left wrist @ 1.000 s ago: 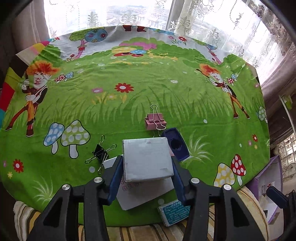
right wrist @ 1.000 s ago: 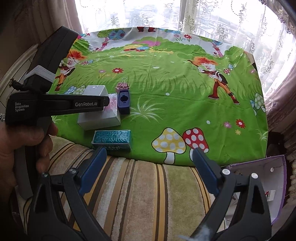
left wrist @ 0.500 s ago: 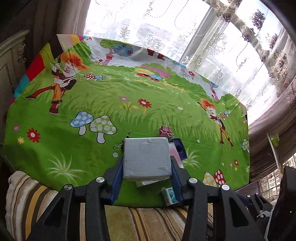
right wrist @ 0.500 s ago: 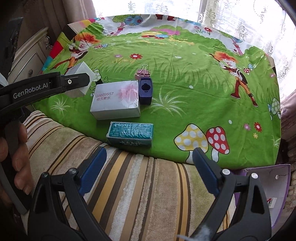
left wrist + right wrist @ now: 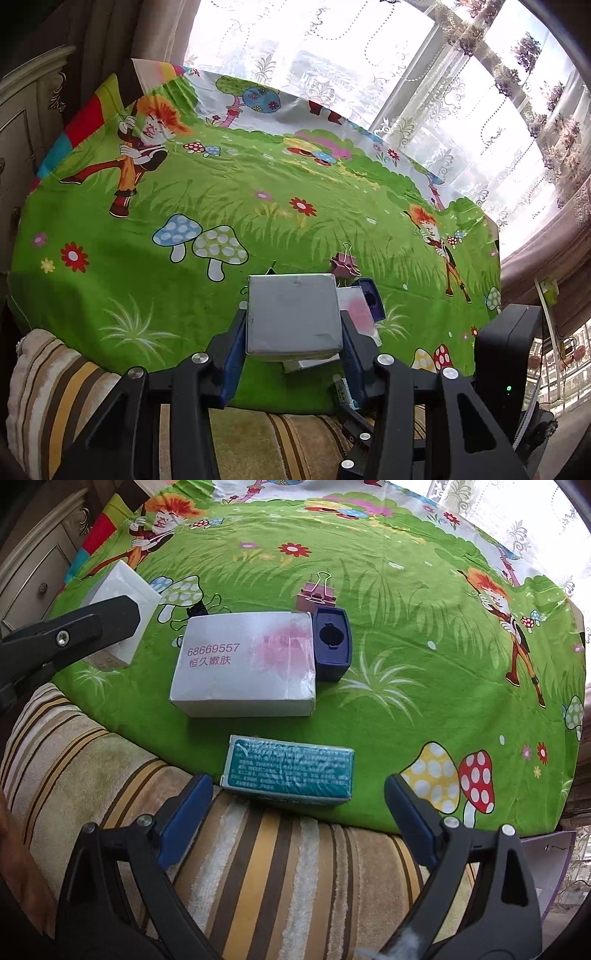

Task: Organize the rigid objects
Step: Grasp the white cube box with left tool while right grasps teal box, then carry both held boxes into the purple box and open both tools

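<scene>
At the far left, the left hand-held gripper (image 5: 293,341) is clamped on a small white box (image 5: 293,314), holding it in the air above the near left part of the green cartoon-print cloth (image 5: 424,635) that covers the surface. Just behind and to the right of it on the cloth lies a black binder clip (image 5: 195,611). Next comes a larger white box with pink print (image 5: 245,664), lying flat. Touching its right end stands a dark blue plastic holder (image 5: 332,644), with a pink binder clip (image 5: 317,592) just behind it. In front of the large box, at the cloth's near edge, lies a teal packet (image 5: 290,771). The right hand-held gripper (image 5: 295,821) hangs over the striped cushion (image 5: 258,867) just before that packet, jaws wide apart and empty.
</scene>
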`<state>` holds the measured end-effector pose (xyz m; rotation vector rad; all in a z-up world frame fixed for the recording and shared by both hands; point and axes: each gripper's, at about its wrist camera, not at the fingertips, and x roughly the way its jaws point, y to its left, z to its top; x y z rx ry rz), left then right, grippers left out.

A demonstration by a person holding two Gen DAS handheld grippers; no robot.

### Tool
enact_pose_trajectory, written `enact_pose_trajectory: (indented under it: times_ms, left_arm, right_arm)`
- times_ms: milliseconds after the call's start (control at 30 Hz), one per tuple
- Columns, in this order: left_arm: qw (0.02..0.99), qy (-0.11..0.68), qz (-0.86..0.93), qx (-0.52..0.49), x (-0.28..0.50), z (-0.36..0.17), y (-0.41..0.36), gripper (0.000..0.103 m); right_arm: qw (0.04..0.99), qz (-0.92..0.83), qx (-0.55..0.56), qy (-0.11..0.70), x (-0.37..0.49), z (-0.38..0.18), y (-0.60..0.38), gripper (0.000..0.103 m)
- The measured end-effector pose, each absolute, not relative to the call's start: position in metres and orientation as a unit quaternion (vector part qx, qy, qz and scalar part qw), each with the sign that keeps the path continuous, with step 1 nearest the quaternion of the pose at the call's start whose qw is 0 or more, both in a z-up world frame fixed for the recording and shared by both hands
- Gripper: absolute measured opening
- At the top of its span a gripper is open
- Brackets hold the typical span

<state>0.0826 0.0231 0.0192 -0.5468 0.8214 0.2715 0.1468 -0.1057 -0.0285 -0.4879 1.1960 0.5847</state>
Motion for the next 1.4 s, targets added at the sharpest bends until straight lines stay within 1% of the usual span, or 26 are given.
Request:
enact_pose_trajectory:
  times_ms: [200,300,333,367,467,767,1100,1400]
  left_arm:
    - [0.872,0.397,0.130,-0.256,0.085,0.017,0.021,0.047]
    - [0.872,0.399,0.129,-0.254,0.086,0.016,0.020,0.047]
    - [0.872,0.399,0.128,-0.254,0.085,0.017,0.020,0.047]
    - [0.872,0.398,0.128,-0.253,0.085,0.017,0.020,0.047]
    - [0.873,0.398,0.127,-0.251,0.085,0.017,0.018,0.047]
    - [0.877,0.397,0.122,-0.244,0.084,0.021,0.014,0.047]
    - [0.885,0.391,0.109,-0.228,0.081,0.031,-0.001,0.047]
    - [0.889,0.396,0.063,-0.220,0.076,0.042,-0.036,0.047]
  right_arm:
    - [0.748,0.254,-0.216,0.574,0.162,-0.047,-0.104,0.094]
    - [0.750,0.259,-0.200,0.575,0.164,-0.047,-0.109,0.083]
    - [0.754,0.257,-0.197,0.571,0.163,-0.046,-0.111,0.076]
    - [0.758,0.253,-0.196,0.568,0.163,-0.044,-0.114,0.075]
    - [0.770,0.249,-0.188,0.556,0.160,-0.040,-0.124,0.075]
    - [0.831,0.215,-0.146,0.491,0.144,-0.002,-0.162,0.075]
    - [0.860,0.211,-0.105,0.453,0.130,0.027,-0.187,0.075]
    - [0.872,0.207,-0.079,0.436,0.113,0.044,-0.224,0.076]
